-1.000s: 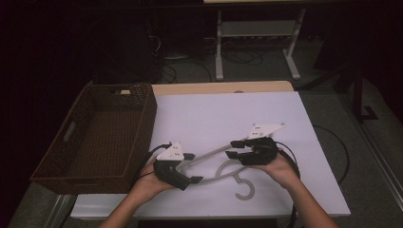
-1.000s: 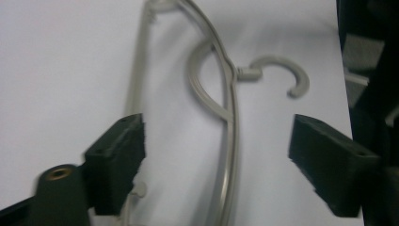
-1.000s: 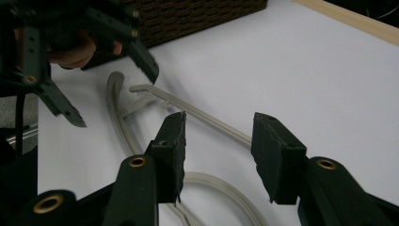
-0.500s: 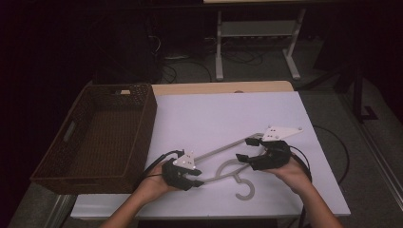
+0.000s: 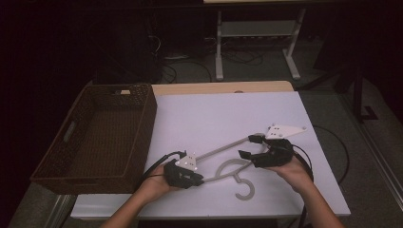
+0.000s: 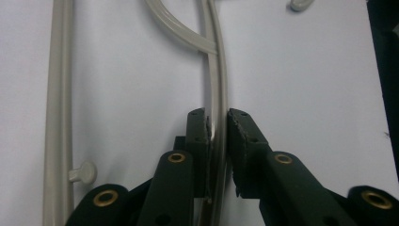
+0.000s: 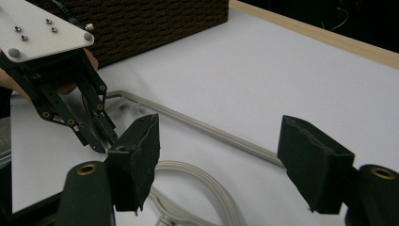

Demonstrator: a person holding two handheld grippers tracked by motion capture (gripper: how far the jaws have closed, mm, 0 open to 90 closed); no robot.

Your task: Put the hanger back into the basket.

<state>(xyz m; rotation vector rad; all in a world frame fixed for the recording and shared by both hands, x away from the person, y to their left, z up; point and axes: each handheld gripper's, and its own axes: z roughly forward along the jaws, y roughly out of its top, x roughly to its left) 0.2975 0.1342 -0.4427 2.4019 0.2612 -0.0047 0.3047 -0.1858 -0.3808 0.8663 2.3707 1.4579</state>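
A pale grey plastic hanger [image 5: 223,149] lies flat on the white table top [image 5: 228,114], its hook toward the near edge. My left gripper [image 5: 201,179] is shut on the hanger's curved lower arm [image 6: 217,94] near its left end. The straight bar [image 6: 59,94] runs beside it, with a small peg [image 6: 82,172] on it. My right gripper [image 5: 250,146] is open over the hanger's right part. In the right gripper view its jaws stand wide apart, with the hanger bar [image 7: 211,132] on the table beyond them, untouched. That view also has the left gripper [image 7: 101,141] at its upper left.
A dark woven basket [image 5: 152,118] stands on the left side of the table, close to the left gripper. A wooden table edge [image 5: 214,88] runs along the back. Cables and a white metal stand [image 5: 256,33] are on the dark floor behind.
Both grippers have shifted a little to the right, the left one also toward the near edge. The hanger has barely moved.
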